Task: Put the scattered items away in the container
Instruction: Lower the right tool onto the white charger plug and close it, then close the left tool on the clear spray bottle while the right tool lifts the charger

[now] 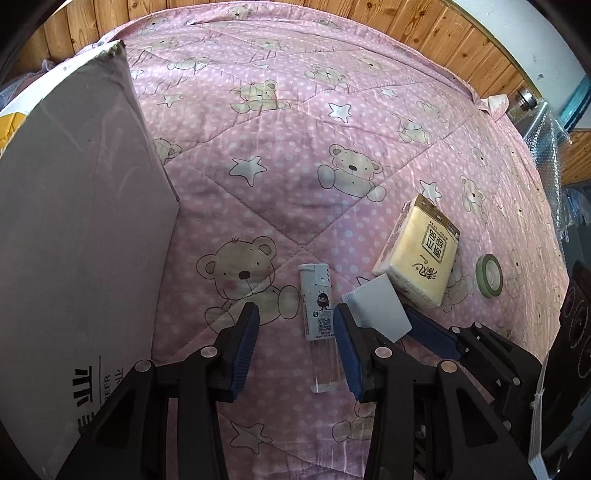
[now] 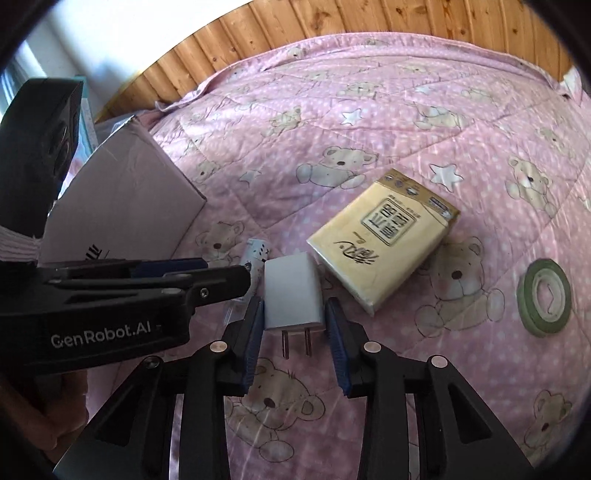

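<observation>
Left wrist view shows 4 loose items on the pink bear-print quilt point(image 1: 295, 147): 1 white lighter point(image 1: 317, 301), 1 white charger plug point(image 1: 380, 308), 1 yellow tissue pack point(image 1: 417, 251) and 1 green tape roll point(image 1: 489, 275). 1 cardboard box point(image 1: 81, 229) stands at the quilt's left side, its grey wall close beside the left gripper point(image 1: 295, 325).

That gripper's fingers are spread wide with the lighter lying between them, not touched. The right gripper point(image 2: 294, 317) is partly open around the charger plug; its left pad touches the plug, while whether the right pad does is unclear. The plug's 2 prongs point toward the camera.

The tissue pack lies just beyond the plug, and the left gripper crowds in from the left. Toward the wooden headboard point(image 2: 295, 33), the quilt is bare.
</observation>
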Available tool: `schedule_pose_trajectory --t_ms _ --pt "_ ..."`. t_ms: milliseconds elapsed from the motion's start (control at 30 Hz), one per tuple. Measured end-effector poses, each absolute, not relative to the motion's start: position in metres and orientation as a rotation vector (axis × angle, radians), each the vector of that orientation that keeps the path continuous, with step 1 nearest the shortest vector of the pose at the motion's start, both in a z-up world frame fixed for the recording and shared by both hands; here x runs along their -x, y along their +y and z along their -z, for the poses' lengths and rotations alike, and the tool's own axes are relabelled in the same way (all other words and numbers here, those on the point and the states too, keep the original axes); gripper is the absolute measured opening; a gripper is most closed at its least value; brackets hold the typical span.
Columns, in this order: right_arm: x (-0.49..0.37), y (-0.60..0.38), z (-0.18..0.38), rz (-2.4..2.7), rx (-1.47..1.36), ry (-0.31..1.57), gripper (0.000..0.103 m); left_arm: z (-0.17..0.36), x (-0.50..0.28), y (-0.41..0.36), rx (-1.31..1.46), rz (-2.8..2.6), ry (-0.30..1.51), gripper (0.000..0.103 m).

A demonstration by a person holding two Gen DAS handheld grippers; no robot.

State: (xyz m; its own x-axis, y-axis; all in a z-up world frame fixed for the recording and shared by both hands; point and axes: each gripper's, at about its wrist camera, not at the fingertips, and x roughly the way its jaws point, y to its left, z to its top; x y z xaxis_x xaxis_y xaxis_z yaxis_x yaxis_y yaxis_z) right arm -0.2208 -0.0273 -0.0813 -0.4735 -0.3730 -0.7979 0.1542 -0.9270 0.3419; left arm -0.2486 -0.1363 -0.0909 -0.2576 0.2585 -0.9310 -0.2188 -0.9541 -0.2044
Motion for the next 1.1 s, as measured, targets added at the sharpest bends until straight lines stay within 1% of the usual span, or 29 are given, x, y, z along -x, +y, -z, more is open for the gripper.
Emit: schedule_pose_trajectory --t_ms 133,200,267,300,333,367,433,667,1100 --pt "0.196 -0.001 0.079 2.501 -1.468 -0.402 0.035 0.098 0.244 -0.121 1.692 -2.228 -0.014 0.044" --pt "0.187 0.009 0.079 2.516 -1.491 -0.424 0.036 0.099 0.24 -0.11 1.642 -2.256 0.082 0.044" --pt "0.183 0.012 0.081 2.515 -1.493 -0.435 0.036 0.101 0.237 -0.103 1.592 -2.283 0.157 0.032" --pt "0.184 0.012 0.081 2.524 -1.486 -0.429 0.037 0.102 0.237 -0.105 1.571 -2.299 0.159 0.024" --pt "0.185 0.009 0.081 2.537 -1.481 -0.407 0.037 0.103 0.238 -0.11 1.562 -2.307 0.138 0.019" --pt "0.186 0.005 0.081 2.551 -1.471 -0.365 0.037 0.102 0.239 -0.116 1.569 -2.304 0.099 0.019" --pt "0.185 0.002 0.081 2.568 -1.461 -0.316 0.036 0.1 0.236 -0.124 1.585 -2.309 0.081 0.019" --pt "0.173 0.013 0.077 2.528 -1.457 -0.449 0.035 0.085 0.222 -0.129 1.572 -2.304 0.051 0.019" --pt "0.131 -0.005 0.042 2.516 -1.387 -0.458 0.035 0.037 0.186 -0.125 1.478 -2.348 0.119 0.019"
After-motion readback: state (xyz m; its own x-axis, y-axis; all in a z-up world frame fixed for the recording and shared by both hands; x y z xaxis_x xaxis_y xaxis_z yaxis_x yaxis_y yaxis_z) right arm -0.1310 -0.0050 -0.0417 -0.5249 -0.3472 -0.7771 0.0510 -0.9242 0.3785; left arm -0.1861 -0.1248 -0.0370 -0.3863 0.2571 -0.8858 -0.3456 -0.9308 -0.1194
